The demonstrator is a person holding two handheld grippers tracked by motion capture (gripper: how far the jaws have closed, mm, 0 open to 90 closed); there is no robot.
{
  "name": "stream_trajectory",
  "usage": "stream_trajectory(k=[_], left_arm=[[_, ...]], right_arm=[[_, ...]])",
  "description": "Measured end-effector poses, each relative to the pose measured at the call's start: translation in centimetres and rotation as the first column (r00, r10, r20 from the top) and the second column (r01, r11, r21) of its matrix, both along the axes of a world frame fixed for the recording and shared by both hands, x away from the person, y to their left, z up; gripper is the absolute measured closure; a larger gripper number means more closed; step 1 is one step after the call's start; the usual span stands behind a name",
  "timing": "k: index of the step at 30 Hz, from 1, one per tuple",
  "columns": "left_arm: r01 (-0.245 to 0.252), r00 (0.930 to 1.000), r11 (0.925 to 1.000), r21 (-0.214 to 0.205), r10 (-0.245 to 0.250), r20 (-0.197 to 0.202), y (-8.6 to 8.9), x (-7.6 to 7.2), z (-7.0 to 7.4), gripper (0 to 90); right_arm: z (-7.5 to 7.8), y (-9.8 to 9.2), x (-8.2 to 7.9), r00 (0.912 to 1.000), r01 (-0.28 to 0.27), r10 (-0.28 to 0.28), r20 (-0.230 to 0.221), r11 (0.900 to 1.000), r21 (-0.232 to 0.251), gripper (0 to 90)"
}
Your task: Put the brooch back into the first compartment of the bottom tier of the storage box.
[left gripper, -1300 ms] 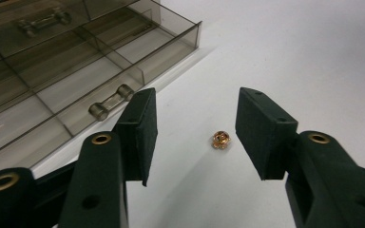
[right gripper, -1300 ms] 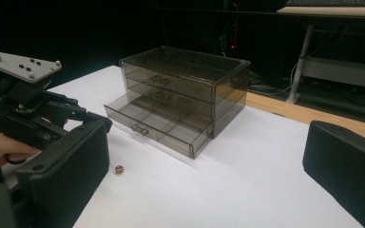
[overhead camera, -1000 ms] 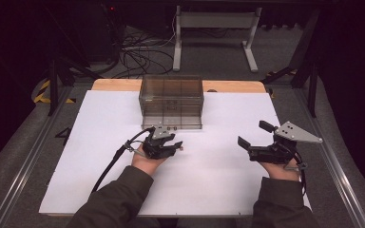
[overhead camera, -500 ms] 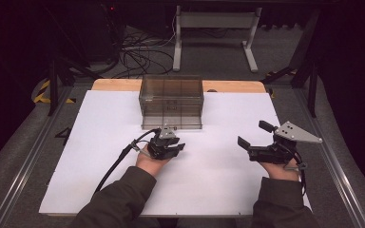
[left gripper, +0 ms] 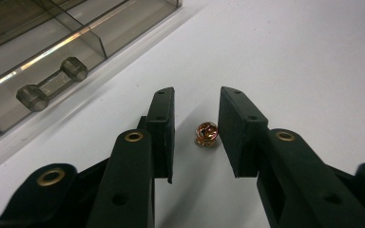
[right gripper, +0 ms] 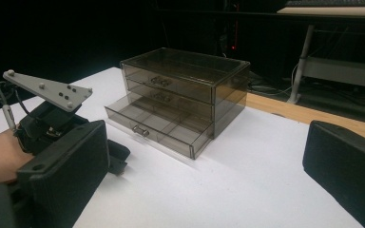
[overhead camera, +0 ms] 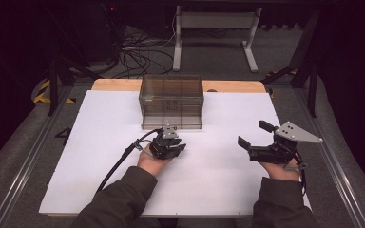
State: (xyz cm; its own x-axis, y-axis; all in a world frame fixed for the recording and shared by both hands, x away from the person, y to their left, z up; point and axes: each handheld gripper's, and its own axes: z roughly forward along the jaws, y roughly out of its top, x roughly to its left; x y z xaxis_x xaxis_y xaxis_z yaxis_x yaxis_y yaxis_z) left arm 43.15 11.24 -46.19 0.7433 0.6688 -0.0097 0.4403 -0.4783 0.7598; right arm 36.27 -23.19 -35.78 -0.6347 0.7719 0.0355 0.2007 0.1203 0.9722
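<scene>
A small gold and red metal piece (left gripper: 206,134) lies on the white table sheet (left gripper: 313,61). My left gripper (left gripper: 196,111) points down over it, one black pad on each side. The jaws have just been closing with the piece between them. A gap still shows at the left pad, so nothing is gripped. From above, the left gripper (overhead camera: 167,143) sits just in front of a smoky clear drawer box (overhead camera: 171,100), whose bottom drawer (right gripper: 157,124) is pulled out. My right gripper (overhead camera: 254,134) rests at the right of the sheet, wide open, with nothing between its jaws.
The drawer handle (left gripper: 52,89) is close to the left gripper's left. A wooden strip (overhead camera: 228,86) runs behind the box at the table's far edge. Metal rails (overhead camera: 332,161) border the sheet. Cables and a stand lie on the dark floor beyond.
The left gripper has edged a little to the right in front of the box. The right gripper has kept still.
</scene>
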Motion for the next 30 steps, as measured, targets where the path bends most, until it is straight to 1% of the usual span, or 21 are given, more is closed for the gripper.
stream_trajectory(k=[5,11,13,15,16,21,25,27,30], left_arm=[[0.001,1.0,0.9999,0.014,0.0,-0.004,-0.2,0.06,-0.13,69.3],[0.001,1.0,0.9998,0.021,-0.001,-0.009,-0.34,0.06,-0.17,69.9],[0.009,0.9999,0.9997,0.025,-0.009,-0.01,-0.37,0.06,-0.17,72.0],[0.008,0.9998,0.9995,0.029,-0.007,-0.017,-0.42,-0.01,-0.16,74.3],[0.015,0.9998,0.9995,0.029,-0.014,-0.011,-0.42,0.07,-0.17,74.9],[0.012,0.9998,0.9996,0.025,-0.012,-0.017,-0.39,0.11,-0.17,77.7],[0.015,0.9998,0.9995,0.028,-0.014,-0.012,-0.39,0.09,-0.15,78.4],[0.018,0.9998,0.9991,0.039,-0.018,0.001,-0.43,0.01,-0.13,78.6],[0.017,0.9998,0.9993,0.032,-0.018,0.006,-0.34,0.0,-0.01,78.6]], right_arm=[[-0.03,-0.03,0.06,1.0,0.001,-0.001,-0.004,1.0,-0.001,2.2],[-0.03,0.06,0.06,1.0,-0.003,0.003,-0.001,1.0,-0.003,2.2],[-0.03,0.1,0.05,1.0,-0.004,0.004,0.0,1.0,-0.002,2.2],[-0.03,0.09,0.05,1.0,-0.004,0.004,0.001,1.0,-0.002,2.2],[-0.02,0.08,0.05,1.0,-0.003,0.003,0.002,1.0,-0.002,2.2],[0.01,0.0,0.01,1.0,-0.002,0.002,0.002,1.0,0.001,2.2],[0.0,0.02,0.03,1.0,-0.002,0.002,0.001,1.0,0.0,2.2],[-0.01,0.04,0.03,1.0,-0.003,0.003,0.001,1.0,-0.001,2.2],[-0.02,0.04,0.04,1.0,-0.003,0.003,0.001,1.0,-0.001,2.2]])
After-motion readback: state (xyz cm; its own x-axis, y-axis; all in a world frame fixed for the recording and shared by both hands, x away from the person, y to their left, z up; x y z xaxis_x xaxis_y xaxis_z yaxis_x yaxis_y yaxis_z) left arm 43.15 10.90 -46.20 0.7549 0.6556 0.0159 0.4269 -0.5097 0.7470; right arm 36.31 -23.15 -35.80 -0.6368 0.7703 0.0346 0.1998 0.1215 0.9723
